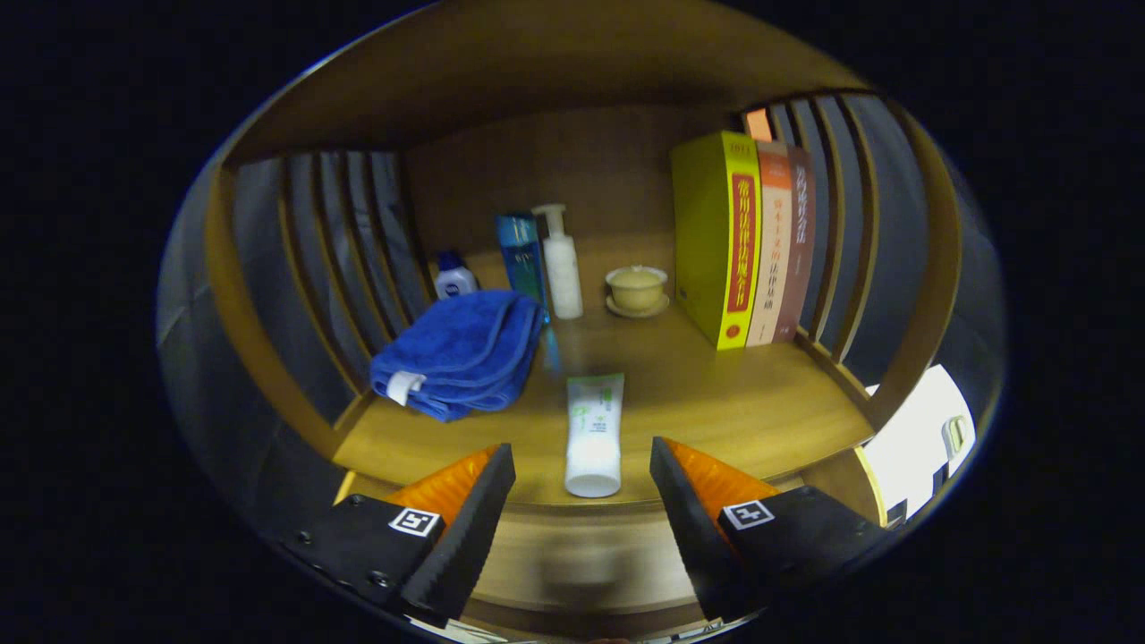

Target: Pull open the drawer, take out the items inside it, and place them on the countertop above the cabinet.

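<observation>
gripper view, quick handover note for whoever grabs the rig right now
Gripper: open, holding nothing, fingers either side of the near end of the white-and-green squeeze tube, not touching it.
Tube lies on the wooden countertop, cap toward the fingers, beside the folded blue towel.
Done: tube appears placed on top.
Left: drawer state and contents can't be judged from here; check it.

I see the tube (594, 435) at the countertop's (716, 402) front edge, just ahead of my spread fingers (465, 510) — towel (461, 353) left, bottles (559, 261) and cup (637, 289) behind, books (747, 241) right.
</observation>
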`<control>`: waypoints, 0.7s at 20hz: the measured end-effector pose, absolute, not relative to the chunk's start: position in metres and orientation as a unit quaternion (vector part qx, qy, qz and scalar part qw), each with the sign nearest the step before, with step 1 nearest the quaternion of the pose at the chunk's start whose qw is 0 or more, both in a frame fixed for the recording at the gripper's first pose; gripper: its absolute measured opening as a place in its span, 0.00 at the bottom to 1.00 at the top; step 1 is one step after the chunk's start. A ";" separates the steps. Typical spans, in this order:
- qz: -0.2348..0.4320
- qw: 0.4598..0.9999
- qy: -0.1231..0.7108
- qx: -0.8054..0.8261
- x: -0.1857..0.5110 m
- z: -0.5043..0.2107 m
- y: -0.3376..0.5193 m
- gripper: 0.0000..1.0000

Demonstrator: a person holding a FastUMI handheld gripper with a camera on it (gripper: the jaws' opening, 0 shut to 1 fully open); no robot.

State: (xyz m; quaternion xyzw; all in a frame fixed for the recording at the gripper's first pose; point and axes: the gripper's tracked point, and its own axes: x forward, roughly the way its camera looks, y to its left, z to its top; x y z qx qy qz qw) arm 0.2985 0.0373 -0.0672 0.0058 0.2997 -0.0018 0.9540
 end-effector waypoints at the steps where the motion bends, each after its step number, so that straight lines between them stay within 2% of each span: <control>1: 0.007 0.961 0.278 0.004 0.290 -0.053 0.042 0.99; 7: 0.036 0.989 0.145 -0.004 0.224 0.002 0.052 0.99; 14: 0.009 0.997 0.071 -0.026 0.146 -0.021 0.037 0.98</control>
